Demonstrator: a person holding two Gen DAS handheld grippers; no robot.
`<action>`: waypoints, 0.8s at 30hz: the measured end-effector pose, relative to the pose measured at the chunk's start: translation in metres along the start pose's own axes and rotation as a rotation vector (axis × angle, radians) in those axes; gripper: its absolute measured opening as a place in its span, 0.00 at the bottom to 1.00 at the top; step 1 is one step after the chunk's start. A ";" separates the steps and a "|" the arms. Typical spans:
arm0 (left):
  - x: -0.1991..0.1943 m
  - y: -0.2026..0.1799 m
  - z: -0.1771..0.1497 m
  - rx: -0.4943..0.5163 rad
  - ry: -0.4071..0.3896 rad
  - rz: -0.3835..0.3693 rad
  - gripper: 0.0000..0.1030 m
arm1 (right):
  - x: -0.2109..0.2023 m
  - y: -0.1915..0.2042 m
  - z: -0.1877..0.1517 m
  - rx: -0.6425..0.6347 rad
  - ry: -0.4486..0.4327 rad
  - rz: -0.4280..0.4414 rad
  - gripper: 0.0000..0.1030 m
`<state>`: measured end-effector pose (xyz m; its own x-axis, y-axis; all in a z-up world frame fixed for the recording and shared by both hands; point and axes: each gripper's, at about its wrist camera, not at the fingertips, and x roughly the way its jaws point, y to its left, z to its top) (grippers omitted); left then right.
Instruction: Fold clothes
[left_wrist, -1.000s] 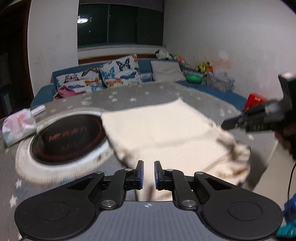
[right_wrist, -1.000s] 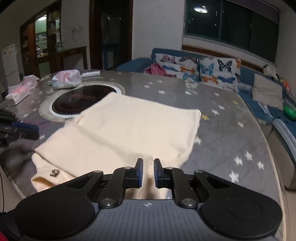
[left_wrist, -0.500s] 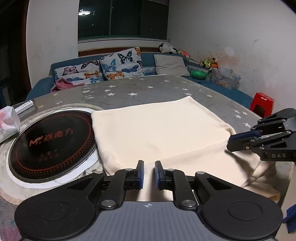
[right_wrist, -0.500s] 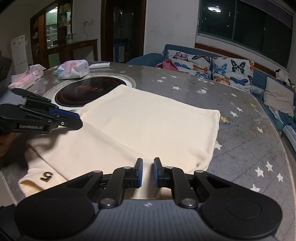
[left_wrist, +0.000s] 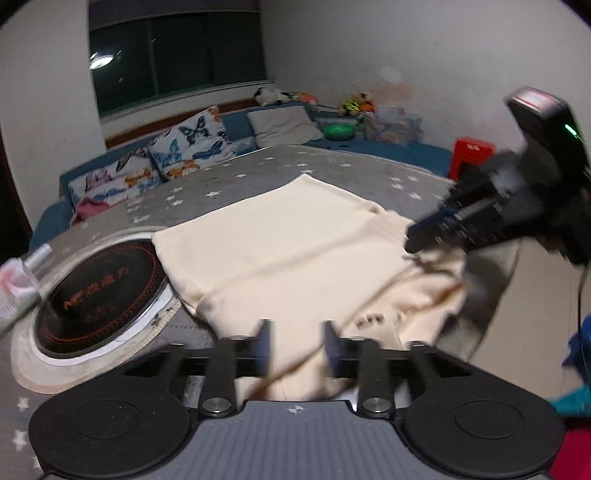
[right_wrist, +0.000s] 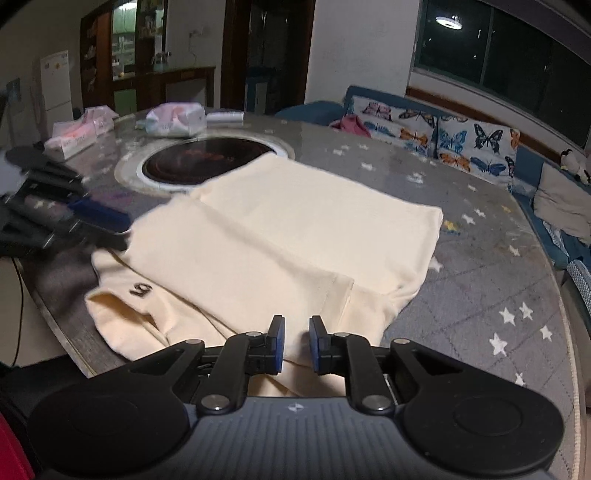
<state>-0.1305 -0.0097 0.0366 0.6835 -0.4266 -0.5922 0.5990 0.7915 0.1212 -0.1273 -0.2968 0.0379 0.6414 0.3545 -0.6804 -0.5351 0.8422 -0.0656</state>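
Left claw (left_wrist: 295, 341) jaws now spread, were near-closed half second ago; right claw (right_wrist: 294, 343) parted, empty. Cream garment (right_wrist: 288, 236) part-folded on table (right_wrist: 480, 295); regrasp likely next.

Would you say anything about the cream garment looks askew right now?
Yes: the cream garment lies partly over the round cooktop, and its near corner droops rumpled past the table edge.
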 end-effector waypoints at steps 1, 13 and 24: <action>-0.005 -0.003 -0.003 0.026 0.000 -0.001 0.44 | -0.001 0.001 -0.002 -0.002 0.003 0.001 0.15; 0.001 -0.042 -0.026 0.260 -0.012 -0.008 0.44 | -0.026 0.007 -0.005 -0.042 -0.001 -0.010 0.25; 0.014 -0.039 -0.014 0.213 -0.079 -0.026 0.09 | -0.055 0.023 -0.015 -0.193 0.016 -0.007 0.46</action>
<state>-0.1502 -0.0400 0.0127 0.6920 -0.4857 -0.5340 0.6860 0.6728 0.2770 -0.1831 -0.3027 0.0630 0.6378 0.3410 -0.6906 -0.6271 0.7505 -0.2087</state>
